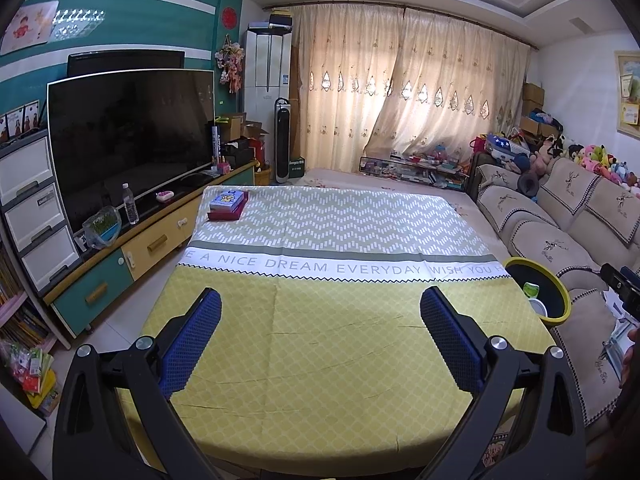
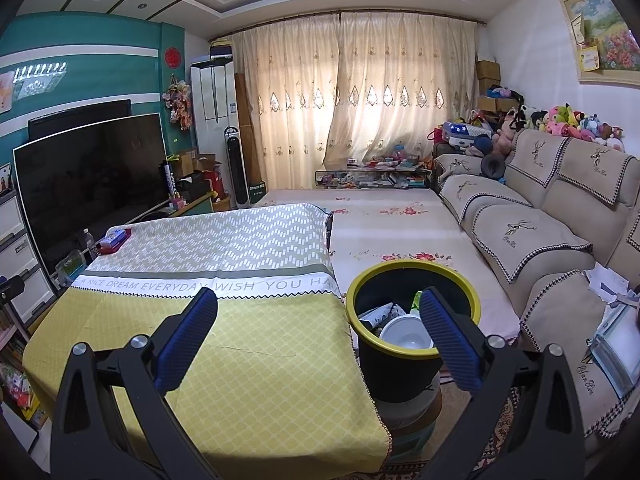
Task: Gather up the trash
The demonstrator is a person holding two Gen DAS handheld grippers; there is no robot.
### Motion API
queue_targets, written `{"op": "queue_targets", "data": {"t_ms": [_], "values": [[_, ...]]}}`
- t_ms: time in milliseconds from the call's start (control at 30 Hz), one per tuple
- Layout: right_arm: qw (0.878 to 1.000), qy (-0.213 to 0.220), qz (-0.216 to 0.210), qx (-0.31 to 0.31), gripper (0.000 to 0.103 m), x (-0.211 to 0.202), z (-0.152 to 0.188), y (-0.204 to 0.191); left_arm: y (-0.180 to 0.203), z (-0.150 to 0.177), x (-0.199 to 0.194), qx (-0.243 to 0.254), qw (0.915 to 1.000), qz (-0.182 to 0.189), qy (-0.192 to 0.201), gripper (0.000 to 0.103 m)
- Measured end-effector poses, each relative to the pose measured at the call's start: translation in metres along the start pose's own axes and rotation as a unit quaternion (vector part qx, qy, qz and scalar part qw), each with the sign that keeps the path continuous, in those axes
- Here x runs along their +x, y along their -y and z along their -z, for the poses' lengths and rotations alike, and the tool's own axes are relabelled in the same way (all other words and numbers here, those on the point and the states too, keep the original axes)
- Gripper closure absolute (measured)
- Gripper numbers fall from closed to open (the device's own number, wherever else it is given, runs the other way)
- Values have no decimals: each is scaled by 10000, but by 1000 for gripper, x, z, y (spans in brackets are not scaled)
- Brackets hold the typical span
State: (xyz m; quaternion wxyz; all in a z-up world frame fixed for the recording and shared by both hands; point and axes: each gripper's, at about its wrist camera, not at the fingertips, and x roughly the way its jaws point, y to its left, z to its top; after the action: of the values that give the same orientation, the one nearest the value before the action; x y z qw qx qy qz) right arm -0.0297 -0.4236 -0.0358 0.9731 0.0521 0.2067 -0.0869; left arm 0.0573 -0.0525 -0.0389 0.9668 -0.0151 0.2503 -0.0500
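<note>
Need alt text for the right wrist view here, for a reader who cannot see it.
The open right gripper hovers empty above a table's yellow tablecloth and a yellow-rimmed black trash bin beside it, holding a white cup and wrappers. Beyond are a sofa, television and curtains.

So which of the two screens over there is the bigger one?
The front television, standing on the cabinet. The other screen sits behind and above it, mostly hidden, with only its narrower dark top strip visible against the teal wall.

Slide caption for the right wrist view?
Open right gripper above the table edge, beside the yellow-rimmed bin holding trash.
</note>
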Motion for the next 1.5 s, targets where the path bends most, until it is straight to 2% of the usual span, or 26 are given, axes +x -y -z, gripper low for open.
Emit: {"op": "queue_targets", "data": {"t_ms": [1500], "values": [[9999,-104,-51,-8,7,11,11,-4,0,3,15,-24,9998,121,-132,5]]}}
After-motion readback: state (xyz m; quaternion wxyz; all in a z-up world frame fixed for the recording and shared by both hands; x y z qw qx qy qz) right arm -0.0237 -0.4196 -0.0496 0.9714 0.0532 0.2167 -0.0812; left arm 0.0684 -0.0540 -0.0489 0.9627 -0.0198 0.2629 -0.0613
